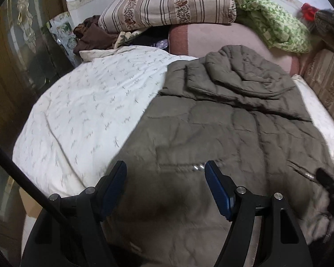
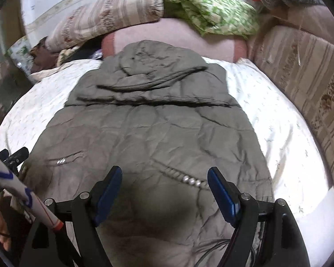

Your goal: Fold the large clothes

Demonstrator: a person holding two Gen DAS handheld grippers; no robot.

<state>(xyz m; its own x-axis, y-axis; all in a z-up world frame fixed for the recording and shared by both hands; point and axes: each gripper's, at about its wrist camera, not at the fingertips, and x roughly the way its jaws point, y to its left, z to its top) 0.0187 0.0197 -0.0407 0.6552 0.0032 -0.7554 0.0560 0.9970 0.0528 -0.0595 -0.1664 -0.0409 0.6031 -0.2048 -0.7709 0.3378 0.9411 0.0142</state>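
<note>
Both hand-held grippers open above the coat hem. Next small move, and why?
Probably lower both to the near hem and pinch it. The grey padded coat lies flat on the white quilt, sides apparently folded in, hood far. The left hand-held gripper and right hand-held gripper hang open, holding nothing.

Two wrist fisheyes, side by side above the near end of a bed, both tilted down and looking along it.

The left view sits close over the coat's (image 1: pixel 222 129) left part, with the white sheet (image 1: pixel 89 111) filling its left side and the right gripper (image 1: pixel 331 175) at its right edge. The right view hangs close over the coat's (image 2: pixel 149 129) middle, a striped cushion (image 2: pixel 305 84) along its right and the left gripper (image 2: pixel 11 155) at its left edge. Both share the coat, the sheet, the striped pillow (image 1: pixel 167 6) (image 2: pixel 109 15) and the green cloth (image 1: pixel 271 20) (image 2: pixel 211 11) at the far end.
</note>
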